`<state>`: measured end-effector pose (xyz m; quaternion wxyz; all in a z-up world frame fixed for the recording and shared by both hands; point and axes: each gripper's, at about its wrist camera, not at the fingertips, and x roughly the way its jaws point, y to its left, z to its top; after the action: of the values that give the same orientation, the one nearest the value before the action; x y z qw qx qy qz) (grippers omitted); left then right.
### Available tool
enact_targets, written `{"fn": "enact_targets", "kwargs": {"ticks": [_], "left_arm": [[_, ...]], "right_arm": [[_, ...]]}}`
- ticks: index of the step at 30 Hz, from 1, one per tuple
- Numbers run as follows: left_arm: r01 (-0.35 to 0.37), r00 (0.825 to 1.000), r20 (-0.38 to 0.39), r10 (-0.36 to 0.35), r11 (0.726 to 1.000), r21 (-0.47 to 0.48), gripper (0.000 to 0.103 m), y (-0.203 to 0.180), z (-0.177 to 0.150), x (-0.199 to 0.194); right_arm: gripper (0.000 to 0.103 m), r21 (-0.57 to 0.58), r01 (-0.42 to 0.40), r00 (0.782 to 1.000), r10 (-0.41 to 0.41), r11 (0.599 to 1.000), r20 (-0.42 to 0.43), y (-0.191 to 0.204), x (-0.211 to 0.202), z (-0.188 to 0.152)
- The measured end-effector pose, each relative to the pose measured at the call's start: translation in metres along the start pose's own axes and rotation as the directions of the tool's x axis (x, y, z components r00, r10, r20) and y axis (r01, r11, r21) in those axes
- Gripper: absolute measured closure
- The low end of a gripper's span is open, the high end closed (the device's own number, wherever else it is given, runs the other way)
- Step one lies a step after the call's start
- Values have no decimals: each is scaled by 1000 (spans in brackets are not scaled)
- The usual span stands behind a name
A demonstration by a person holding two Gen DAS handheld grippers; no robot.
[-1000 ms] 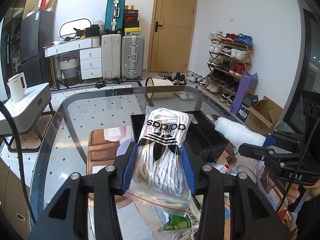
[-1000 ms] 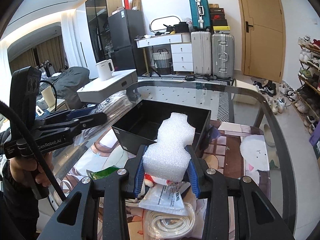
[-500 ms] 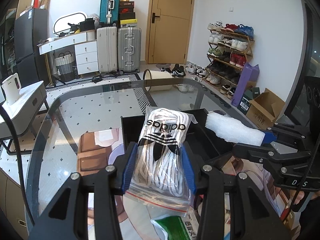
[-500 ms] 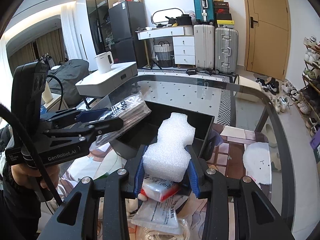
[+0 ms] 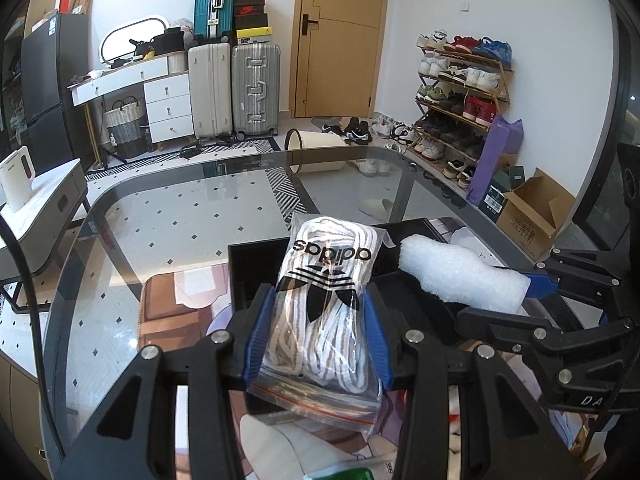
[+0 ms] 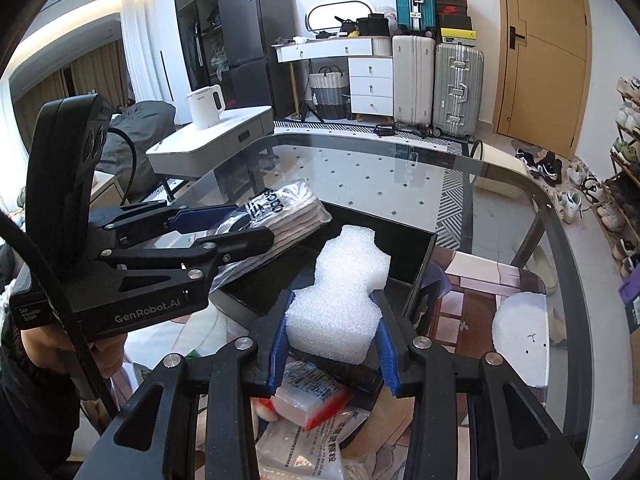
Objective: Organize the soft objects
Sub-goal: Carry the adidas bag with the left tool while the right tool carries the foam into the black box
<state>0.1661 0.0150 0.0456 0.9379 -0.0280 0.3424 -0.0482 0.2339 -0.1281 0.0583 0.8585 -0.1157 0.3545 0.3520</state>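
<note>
My left gripper [image 5: 316,336] is shut on a clear zip bag of white shoelaces [image 5: 326,300] with a black adidas logo, held over the near edge of a black open box [image 5: 256,272]. The bag also shows in the right wrist view [image 6: 280,220]. My right gripper [image 6: 332,336] is shut on a white foam block [image 6: 340,292], held above the same black box [image 6: 416,248]. The foam block also shows in the left wrist view [image 5: 460,276], sticking out over the box from the right.
The box stands on a glass table [image 5: 168,216] with a printed mat [image 6: 480,292]. Several packets [image 6: 312,396] lie on the table under my right gripper, with a green packet [image 5: 352,474] near the front edge. Suitcases, a shoe rack and a door stand behind.
Both grippers have moved forward toward the black box with their loads. The foam block now reaches over the box beside the lace bag.
</note>
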Motion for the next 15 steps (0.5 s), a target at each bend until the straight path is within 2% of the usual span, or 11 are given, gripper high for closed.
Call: {"fn": "enact_targets", "kwargs": {"ticks": [15], "left_arm": [[1,1000,-24,0,1000,24,61,-4,0,16]], "right_arm": [[65,-10,3,999,-3,1000,-46,-9,26,4]]}}
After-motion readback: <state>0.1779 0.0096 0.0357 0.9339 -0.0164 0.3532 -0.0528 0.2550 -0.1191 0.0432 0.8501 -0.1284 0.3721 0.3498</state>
